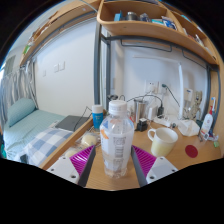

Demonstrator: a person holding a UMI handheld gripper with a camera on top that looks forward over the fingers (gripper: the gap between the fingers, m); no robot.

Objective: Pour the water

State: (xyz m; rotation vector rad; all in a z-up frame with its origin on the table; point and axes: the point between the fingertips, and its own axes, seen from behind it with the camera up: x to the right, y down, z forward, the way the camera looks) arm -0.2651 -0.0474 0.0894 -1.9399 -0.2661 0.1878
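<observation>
Left of the water bottle lies a bed (28,128) with a pale green pillow and a checked blanket. Under the bottle runs a wooden desk (190,160), and above the bottle hangs a wooden shelf (150,28). Right of the bottle stands a cream mug (162,140). Upright with a white cap, the clear water bottle (116,138) is clamped between both pink pads of the gripper (115,160).

The gripper (116,163) shows two pale grey fingers at five and seven o'clock, each bearing a magenta pad (145,161)
</observation>
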